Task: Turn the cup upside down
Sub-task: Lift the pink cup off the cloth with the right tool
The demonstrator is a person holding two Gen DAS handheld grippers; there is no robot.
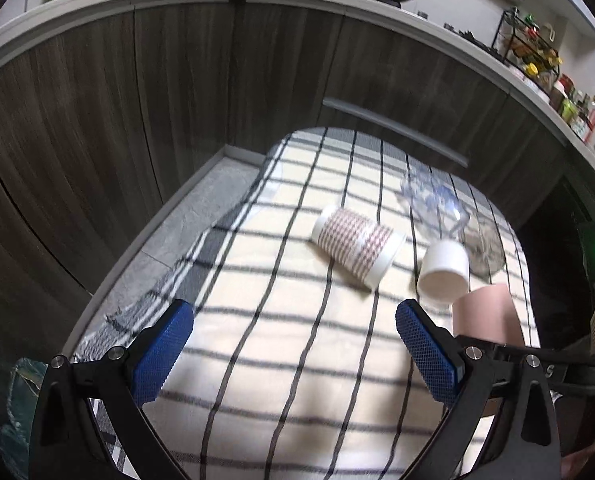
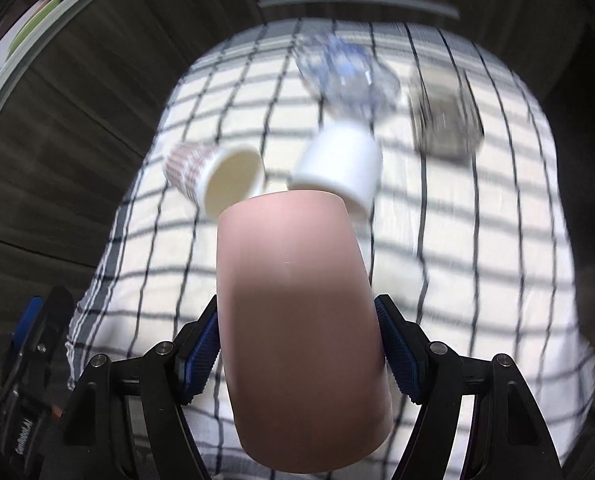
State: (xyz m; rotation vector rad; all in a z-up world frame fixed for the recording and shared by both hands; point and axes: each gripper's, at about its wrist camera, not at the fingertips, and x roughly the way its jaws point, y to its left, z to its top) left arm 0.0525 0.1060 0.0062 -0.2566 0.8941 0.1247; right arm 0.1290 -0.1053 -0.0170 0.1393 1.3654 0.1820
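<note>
My right gripper is shut on a pink cup, held above the checked cloth; its flat end points away from the camera. The pink cup also shows at the right of the left wrist view. My left gripper is open and empty over the cloth. A red-patterned paper cup lies on its side, also in the right wrist view. A white cup lies tilted beside it, also in the right wrist view.
A clear plastic bottle and a clear glass lie at the far right of the cloth. Dark wood cabinets stand behind the table. A grey floor lies to the left. The counter above holds dishes and jars.
</note>
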